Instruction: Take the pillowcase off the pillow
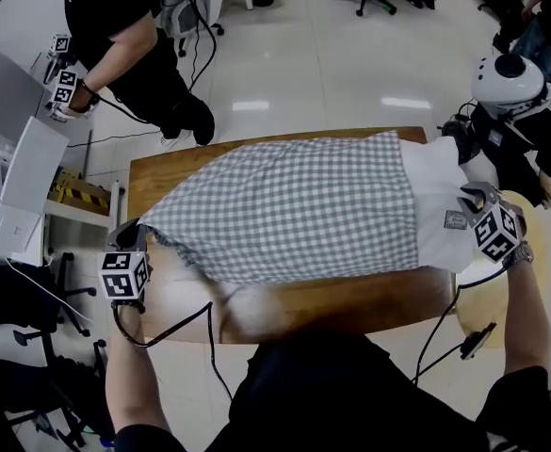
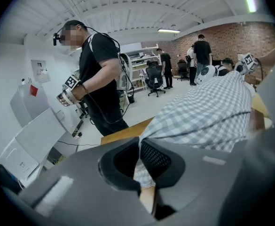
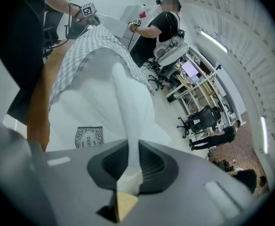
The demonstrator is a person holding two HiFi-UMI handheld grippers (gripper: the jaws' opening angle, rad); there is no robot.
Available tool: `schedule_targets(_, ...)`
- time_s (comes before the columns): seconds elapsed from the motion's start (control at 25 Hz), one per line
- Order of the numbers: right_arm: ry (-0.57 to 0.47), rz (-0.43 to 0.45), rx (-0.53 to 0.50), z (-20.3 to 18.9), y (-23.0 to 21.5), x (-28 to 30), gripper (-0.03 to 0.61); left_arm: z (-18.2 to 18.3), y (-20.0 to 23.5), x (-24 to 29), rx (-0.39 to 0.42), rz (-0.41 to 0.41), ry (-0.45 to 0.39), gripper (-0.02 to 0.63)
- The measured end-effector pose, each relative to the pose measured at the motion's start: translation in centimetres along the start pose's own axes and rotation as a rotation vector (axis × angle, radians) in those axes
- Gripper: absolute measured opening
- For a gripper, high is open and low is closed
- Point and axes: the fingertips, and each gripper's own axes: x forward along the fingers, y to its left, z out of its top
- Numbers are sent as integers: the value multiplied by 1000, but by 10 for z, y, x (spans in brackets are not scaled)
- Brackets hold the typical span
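Cloth is pinched in both my tools. My left gripper has its 2 jaws together on a corner of the pillowcase. A thin fold of the checked fabric runs up between the black ribbed pads, with no gap visible. This grip sits at the desk's left edge, toward the front-left corner, and the cloth pulls to a point there.

My right gripper is clamped on the pillow. A narrow ridge of its plain white cover stands up between the 2 jaws, squeezed on both sides. This grip is at the desk's right edge.

The pillowcase is soft woven cloth in a small grey-and-white gingham. It lies flat and wide along the desk from the left edge to near the right edge. It is pulled taut between the 2 grips, with a few long creases. It covers most of the pillow.

The pillow's bare end sticks out of the open right side of the case and reaches past the desk's right edge. That end is smooth white fabric, puffy, with 1 small square printed label near the front. I cannot read the full print.

The desk is a rectangular top of glossy brown wood, with bare wood showing along the front edge. A person in black stands beyond the back-left corner on the pale shiny floor.
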Motion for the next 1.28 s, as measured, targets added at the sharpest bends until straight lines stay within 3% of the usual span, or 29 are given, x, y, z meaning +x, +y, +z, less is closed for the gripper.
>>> schedule_targets(0.32,-40,65,-5,7,13,4,142,-7,-41,22,94,-87,9,14)
schedule_targets(0.48,-131,81,20,39,6,-15,188,5,-49,22,116,-114,-20,116)
schedule_targets(0.68,-223,115,-12,84,12,-29,251,28,-70,21,156,-156,-76,171)
schedule_targets(0.92,-211,194,-111,117,33,-17,285,54,-100,21,216,-233,-110,195)
schedule_targets(1.28,-139,297,-169,120,51,6,331,65,-152,42,227,-350,-89,230)
